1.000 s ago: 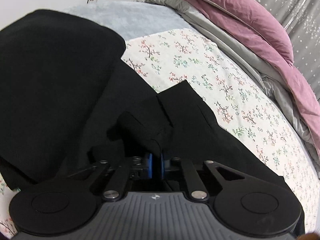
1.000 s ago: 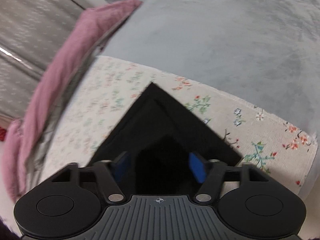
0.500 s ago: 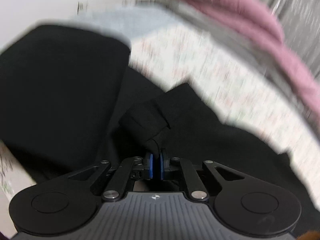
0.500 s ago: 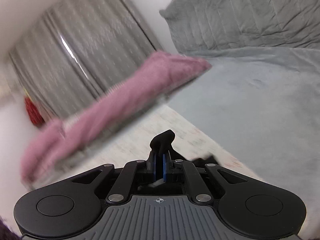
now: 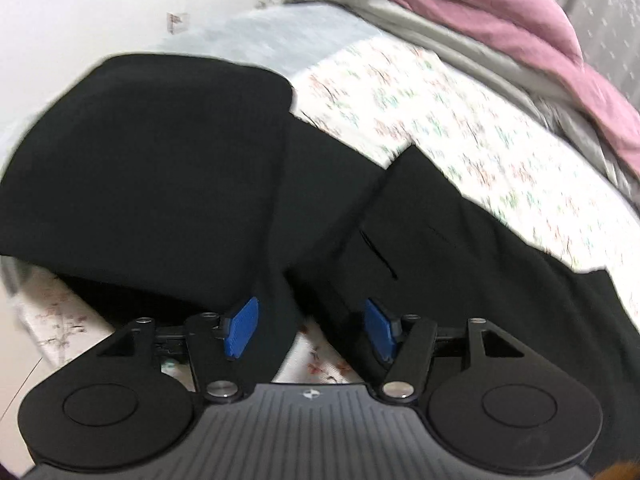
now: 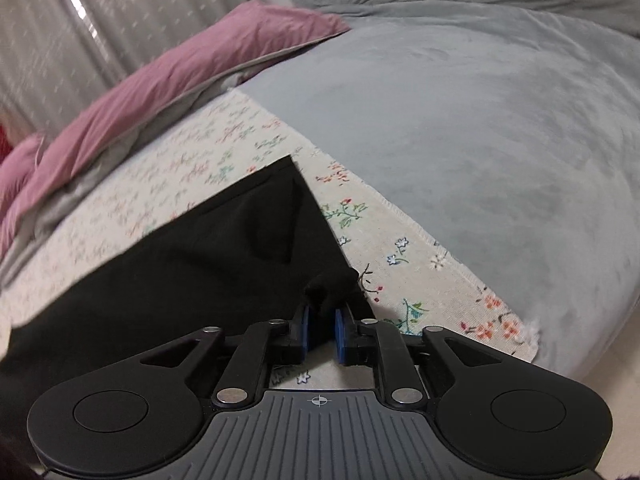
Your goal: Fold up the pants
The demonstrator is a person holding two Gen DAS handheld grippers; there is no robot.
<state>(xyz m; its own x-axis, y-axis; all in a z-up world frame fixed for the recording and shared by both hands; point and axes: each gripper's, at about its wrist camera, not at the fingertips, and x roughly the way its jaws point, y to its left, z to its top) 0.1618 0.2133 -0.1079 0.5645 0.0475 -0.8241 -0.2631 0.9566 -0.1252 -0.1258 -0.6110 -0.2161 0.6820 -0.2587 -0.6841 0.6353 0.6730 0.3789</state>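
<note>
The black pants lie on a bed, spread over a floral sheet that covers part of a pale grey-blue blanket. In the left wrist view one part of the pants is folded over into a broad, rounded slab at the left, while another part runs off to the right and down toward the lower right edge.

The left gripper hangs just above the cloth with its fingers spread wide, the blue pads well apart and nothing between them. A strip of floral sheet shows between the pads, below a dip in the pants' near edge.

The right gripper sits at a corner of the pants, which form a dark wedge pointing away from the camera. Its fingers are drawn close with a narrow gap, and a small bunch of black fabric rises between the tips; it appears to be pinched there, though the contact itself is partly hidden by the cloth.

A pink duvet with a grey underside is heaped along the far side of the bed, with a grey curtain behind it.
</note>
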